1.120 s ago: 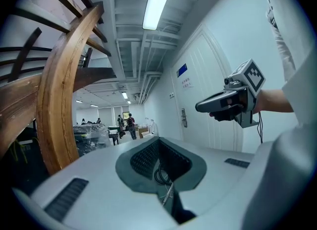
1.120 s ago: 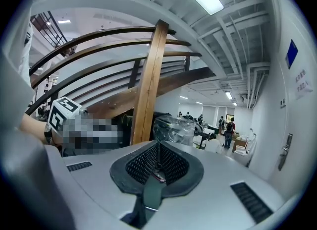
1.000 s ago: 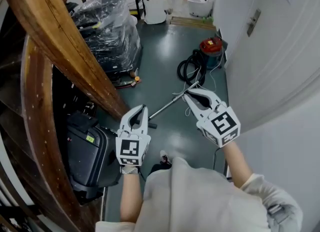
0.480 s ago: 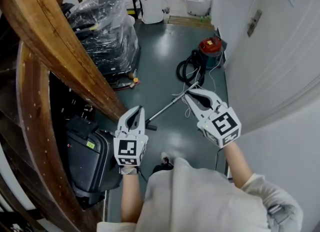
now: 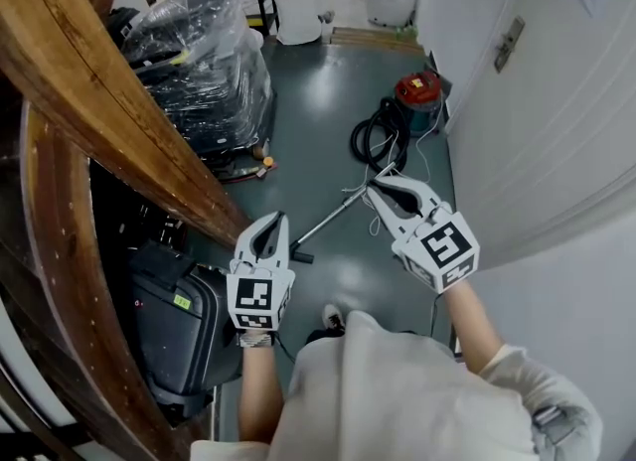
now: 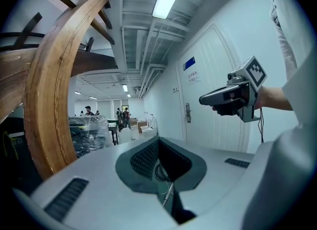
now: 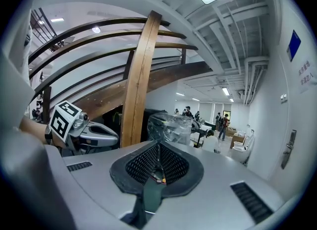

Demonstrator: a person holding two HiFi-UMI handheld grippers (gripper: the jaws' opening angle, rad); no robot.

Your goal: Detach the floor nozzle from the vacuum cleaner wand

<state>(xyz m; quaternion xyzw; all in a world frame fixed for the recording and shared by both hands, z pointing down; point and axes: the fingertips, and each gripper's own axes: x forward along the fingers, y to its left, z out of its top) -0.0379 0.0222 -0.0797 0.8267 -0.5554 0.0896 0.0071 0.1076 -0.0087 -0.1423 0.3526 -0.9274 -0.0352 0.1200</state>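
Both tools are shut tight and hold nothing. The left gripper (image 5: 270,223) and right gripper (image 5: 380,191) hang above the floor (image 5: 328,101). The wand (image 5: 338,213) lies flat near the floor's right edge, below the red vacuum cleaner (image 5: 419,91). The small dark bit (image 5: 301,254) at its near end may be the floor nozzle. This looks like the getting-there step. Next, both grippers need to go down and open. One takes the wand, one the nozzle.

The person wears a loose off-white top (image 5: 388,389), its right sleeve (image 5: 542,404) bunched at the lower right of the head view. The left gripper (image 5: 279,219) and right gripper (image 5: 373,191) have pale grey shells, dark mesh-textured pads (image 7: 143,163) and a white cube (image 5: 444,247) bearing black square markers. A thin dark cable (image 6: 261,120) hangs beneath the right one.
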